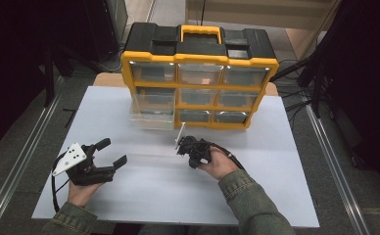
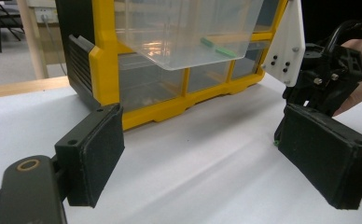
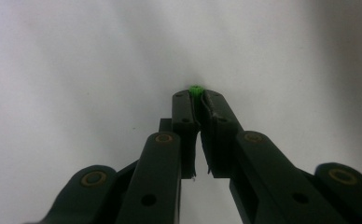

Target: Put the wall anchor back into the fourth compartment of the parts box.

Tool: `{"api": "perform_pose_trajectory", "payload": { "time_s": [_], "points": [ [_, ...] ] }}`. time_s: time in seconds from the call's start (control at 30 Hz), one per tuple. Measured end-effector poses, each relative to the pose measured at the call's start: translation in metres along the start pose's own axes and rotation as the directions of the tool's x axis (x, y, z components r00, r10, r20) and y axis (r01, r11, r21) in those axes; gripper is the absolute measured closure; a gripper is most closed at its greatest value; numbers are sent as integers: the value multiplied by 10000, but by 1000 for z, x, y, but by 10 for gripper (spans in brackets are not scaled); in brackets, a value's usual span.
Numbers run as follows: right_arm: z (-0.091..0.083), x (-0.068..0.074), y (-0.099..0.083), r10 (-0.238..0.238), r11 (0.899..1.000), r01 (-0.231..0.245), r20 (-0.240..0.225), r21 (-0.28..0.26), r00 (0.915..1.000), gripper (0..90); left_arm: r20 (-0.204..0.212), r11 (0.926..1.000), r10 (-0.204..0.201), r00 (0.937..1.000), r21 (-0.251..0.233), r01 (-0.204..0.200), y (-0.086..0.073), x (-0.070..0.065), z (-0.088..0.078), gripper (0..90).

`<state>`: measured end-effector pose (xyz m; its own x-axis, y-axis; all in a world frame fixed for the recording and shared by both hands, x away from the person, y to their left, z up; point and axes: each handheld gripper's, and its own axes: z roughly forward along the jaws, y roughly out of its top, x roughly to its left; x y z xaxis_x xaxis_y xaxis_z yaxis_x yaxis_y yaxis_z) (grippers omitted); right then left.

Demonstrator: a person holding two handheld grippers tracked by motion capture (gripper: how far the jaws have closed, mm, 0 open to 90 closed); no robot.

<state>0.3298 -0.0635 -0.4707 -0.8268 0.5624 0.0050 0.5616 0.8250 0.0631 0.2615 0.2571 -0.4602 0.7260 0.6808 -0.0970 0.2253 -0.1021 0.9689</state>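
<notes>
A yellow and black organizer (image 1: 198,73) with clear drawers stands at the back of the white table (image 1: 144,196). Its left middle drawer (image 1: 152,110) is pulled out, and the left gripper view shows green pieces (image 2: 219,48) lying inside it. My right gripper (image 1: 180,147) points down at the table in front of the organizer. In its own view the jaws are shut (image 3: 198,95) on a small green piece (image 3: 196,89) that peeks out at the tips. My left gripper (image 1: 113,152) rests low at the table's left, open with nothing between its pads (image 2: 95,154).
The organizer's carry handle (image 1: 201,32) sits on top. Metal rails (image 1: 21,161) run along both sides of the table, and cables (image 1: 296,100) lie on the floor at the right. Bare table surface lies between the two grippers.
</notes>
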Motion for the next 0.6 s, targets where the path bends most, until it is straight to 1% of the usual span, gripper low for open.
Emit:
{"api": "perform_pose_trajectory", "payload": {
  "time_s": [0.03, 0.07, 0.1, 0.13, 0.2, 0.23, 0.27, 0.3, 0.37, 0.4, 0.43, 0.53, 0.6],
  "points": [
    [-1, -1, -1, -130, 9999, 130, -44, 11, 9999, 850, 3, 10000, 1, 10000, -5, -1, 0, 0, 0, 136],
    [-3, 0, -2, -162, 9998, 163, -51, 68, 9999, 850, 2, 10000, 12, 10000, -8, -12, 0, 0, 0, 136],
    [-4, 1, -2, -108, 9999, 109, -36, 80, 9999, 851, 6, 10000, 23, 10000, -6, -23, 0, 0, 0, 136],
    [-5, 1, -3, -179, 9998, 179, -54, 10, 9998, 851, 3, 10000, 12, 10000, -10, -12, 0, 0, 0, 136],
    [-9, 2, -5, -55, 10000, 54, -162, -80, 9999, 851, 12, 10000, 26, 10000, 4, -26, 0, 0, 0, 136],
    [-12, 0, -6, -152, 9999, 152, -120, -24, 9998, 851, 12, 10000, 25, 10000, 6, -25, 0, 0, 1, 136],
    [-15, 1, -7, -56, 10000, 56, -193, -13, 9998, 851, 13, 10000, 26, 10000, 1, -26, 0, 0, 1, 136],
    [-18, 0, -8, -176, 9998, 176, -111, -9, 9998, 851, 15, 10000, 14, 10000, -3, -14, 0, 0, 0, 136],
    [-25, 0, -9, -105, 9999, 104, -165, -30, 9998, 851, 8, 10000, 6, 10000, -9, -6, 0, 0, 0, 136],
    [-30, 0, -10, -228, 9997, 228, -134, -58, 9997, 851, -5, 10000, -3, 10000, -1, 3, 0, 0, 0, 136],
    [-34, 1, -10, -218, 9997, 218, -122, -56, 9997, 851, -8, 10000, -5, 10000, 9, 5, 0, 0, 0, 136],
    [-45, 2, -11, -544, 9985, 544, -60, -104, 9985, 851, 12, 10000, 15, 10000, 8, -15, 0, -1, 0, 136],
    [-57, 5, -12, -503, 9987, 503, -11, -126, 9987, 851, 24, 10000, 25, 10000, 21, -25, 0, -1, 0, 136]
  ]
}}
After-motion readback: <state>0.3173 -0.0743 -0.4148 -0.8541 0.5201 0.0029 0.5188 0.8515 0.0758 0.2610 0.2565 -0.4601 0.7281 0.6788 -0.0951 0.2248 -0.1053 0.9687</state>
